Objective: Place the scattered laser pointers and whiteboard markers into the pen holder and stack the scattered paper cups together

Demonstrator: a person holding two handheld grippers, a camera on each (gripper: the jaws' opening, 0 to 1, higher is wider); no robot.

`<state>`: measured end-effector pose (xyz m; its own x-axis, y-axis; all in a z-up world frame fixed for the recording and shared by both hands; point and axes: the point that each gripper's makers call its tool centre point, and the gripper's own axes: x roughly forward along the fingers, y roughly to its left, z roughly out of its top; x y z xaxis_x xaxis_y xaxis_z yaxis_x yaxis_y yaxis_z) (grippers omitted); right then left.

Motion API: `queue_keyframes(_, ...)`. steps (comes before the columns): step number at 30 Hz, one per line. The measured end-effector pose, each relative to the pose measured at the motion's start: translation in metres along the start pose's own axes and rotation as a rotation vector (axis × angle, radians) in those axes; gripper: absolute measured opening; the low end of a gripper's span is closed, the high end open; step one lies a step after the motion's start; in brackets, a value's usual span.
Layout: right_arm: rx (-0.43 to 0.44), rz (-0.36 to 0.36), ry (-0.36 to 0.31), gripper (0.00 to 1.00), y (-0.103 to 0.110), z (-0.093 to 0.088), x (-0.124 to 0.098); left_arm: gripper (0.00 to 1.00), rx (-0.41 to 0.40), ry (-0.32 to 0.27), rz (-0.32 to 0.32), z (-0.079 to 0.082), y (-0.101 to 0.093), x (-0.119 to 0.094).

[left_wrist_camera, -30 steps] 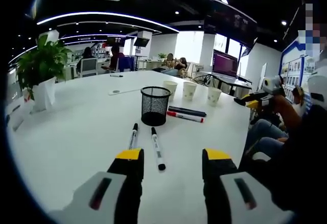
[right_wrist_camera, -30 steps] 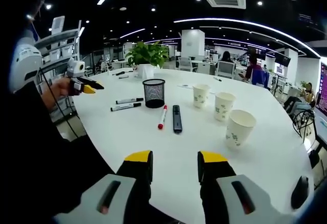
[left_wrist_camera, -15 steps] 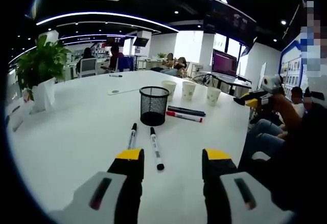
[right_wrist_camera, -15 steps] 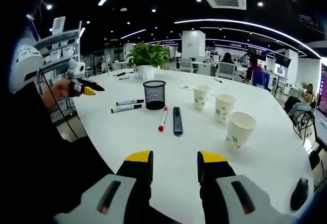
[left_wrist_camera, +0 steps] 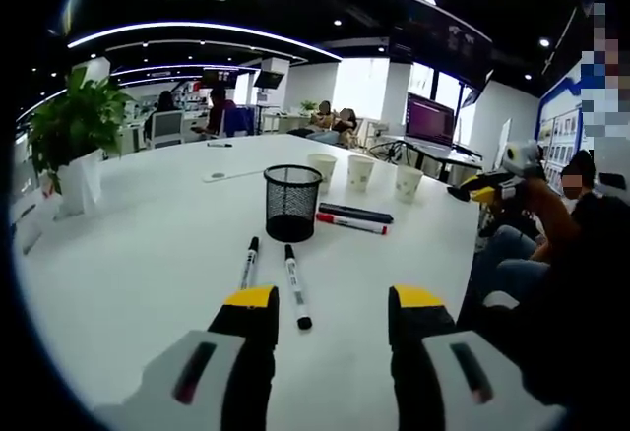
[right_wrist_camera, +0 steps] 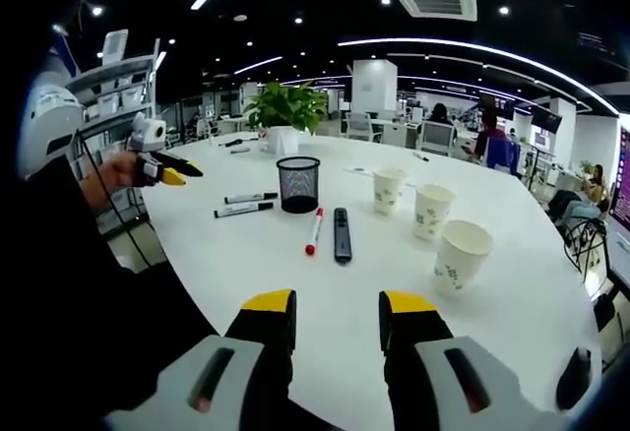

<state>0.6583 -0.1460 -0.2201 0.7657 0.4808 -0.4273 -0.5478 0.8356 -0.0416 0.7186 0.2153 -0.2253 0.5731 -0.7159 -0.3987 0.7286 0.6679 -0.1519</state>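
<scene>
Whiteboard markers and one laser pointer lie scattered on the white round worktop around a black wire-mesh pen holder, which stands upright near the middle.

In the left gripper view, two black-capped white whiteboard markers lie side by side just ahead of the left gripper, a little to the left of the gap between its fingers. These yellow-tipped fingers are spread apart and hold nothing. Behind the pair stands the pen holder, and just beside it to the right lie a red-capped white whiteboard marker and a flat black laser pointer, close and parallel to each other.

In the right gripper view, the red-capped marker and the laser pointer lie well ahead of the right gripper, almost in line with the gap between its fingers. These fingers are also spread apart and empty. Three white paper cups with green print stand upright in a row to the right, apart from each other and not stacked.

A potted green plant in a white pot stands on the far side of the worktop. Other people sit at desks in the office behind.
</scene>
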Motion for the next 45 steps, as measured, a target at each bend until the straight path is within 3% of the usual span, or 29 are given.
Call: queue_keyframes(45,0.022,-0.002,0.007,0.36,-0.001,-0.007,-0.001,0.46,-0.019,0.014,-0.018,-0.010,-0.004,0.016)
